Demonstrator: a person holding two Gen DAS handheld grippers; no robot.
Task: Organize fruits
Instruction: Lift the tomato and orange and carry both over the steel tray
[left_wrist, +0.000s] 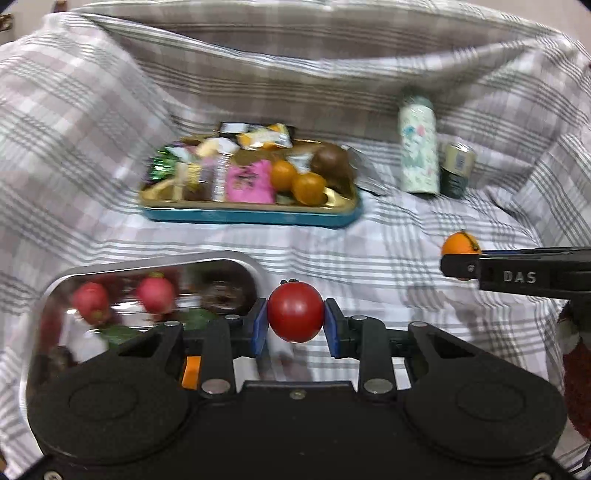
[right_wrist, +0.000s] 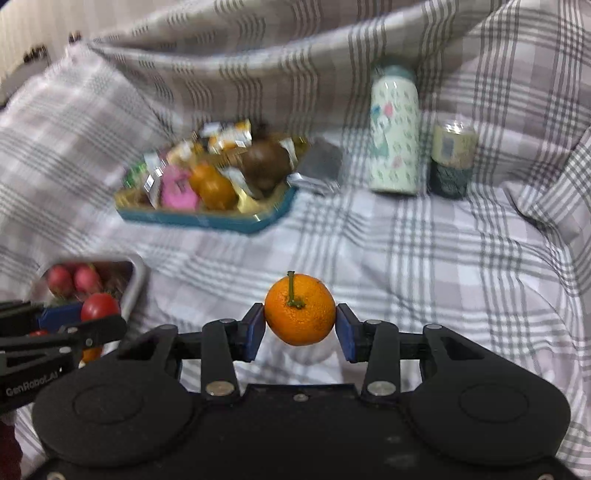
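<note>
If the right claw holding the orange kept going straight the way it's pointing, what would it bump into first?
Probably just the checked cloth. The right claw, shut on the orange, points downward at bare fabric, short of the patterned bottle and can. Depth is hard to judge.

We list the blue tin tray (left_wrist: 251, 216) as smeared by blur in both views; its wrapped snacks (left_wrist: 258, 138) run together, their print unreadable. The brown round item (left_wrist: 332, 160) at its right end we cannot identify. The steel tray (left_wrist: 147, 264) is partly covered by the left gripper (left_wrist: 295, 323); its dark contents behind the pink fruits (left_wrist: 155, 293) stay indistinct (leaves, perhaps). The can (right_wrist: 452, 162) bears a label too soft to read. A red knitted sleeve (left_wrist: 578, 380) is cut off at the right edge.
</note>
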